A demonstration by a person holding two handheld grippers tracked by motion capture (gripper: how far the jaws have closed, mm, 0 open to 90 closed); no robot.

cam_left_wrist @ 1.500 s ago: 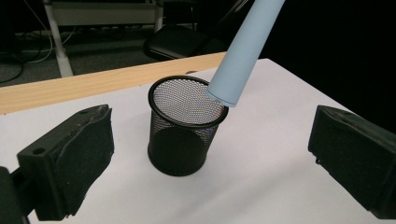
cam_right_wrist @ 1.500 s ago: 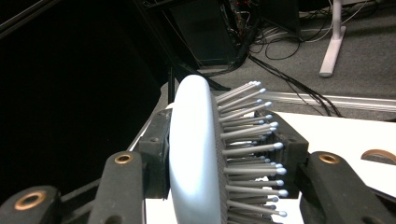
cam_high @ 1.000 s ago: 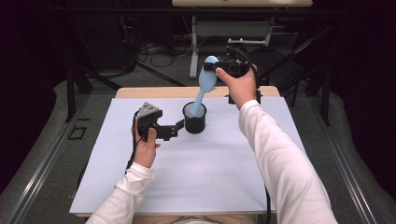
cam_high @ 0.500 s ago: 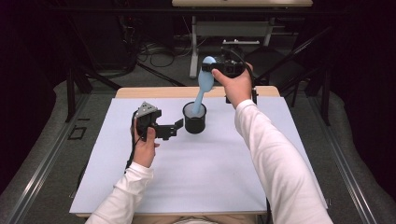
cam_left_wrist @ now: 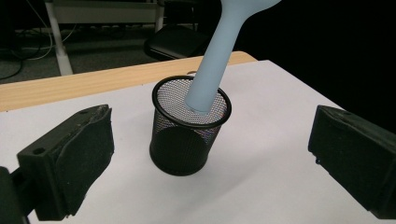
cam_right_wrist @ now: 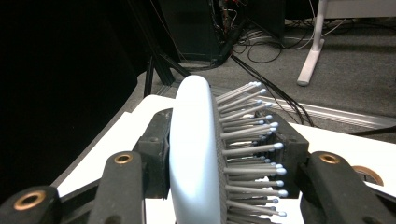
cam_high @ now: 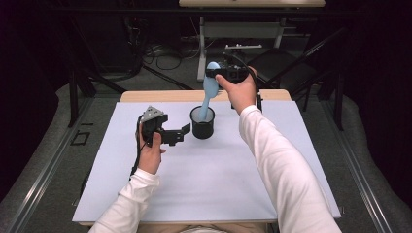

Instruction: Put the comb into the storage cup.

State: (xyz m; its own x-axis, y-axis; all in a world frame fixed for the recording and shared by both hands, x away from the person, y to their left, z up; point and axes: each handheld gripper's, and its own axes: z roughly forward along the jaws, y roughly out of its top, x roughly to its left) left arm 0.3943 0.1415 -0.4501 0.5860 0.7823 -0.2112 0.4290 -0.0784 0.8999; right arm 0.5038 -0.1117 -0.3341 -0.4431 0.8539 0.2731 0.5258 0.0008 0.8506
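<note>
Brush: pale blue hairbrush, oval head up, smooth rounded handle pointing down into the cup; it leans a little off upright.
Bristles: grey pins with small ball tips, standing out from one face of the head; the back is plain and glossy.
Handle end: inside the cup's mouth, near the far rim; whether it reaches the bottom cannot be told.
Cup: black wire-mesh pot, upright on the white mat, near the table's far edge.
Right gripper: raised above the cup, jaws clamped on the brush head, one pad on the back, the other against the bristles.
Left gripper: low over the mat, just beside the cup, jaws wide apart and holding nothing; the cup stands beyond them, untouched.
</note>
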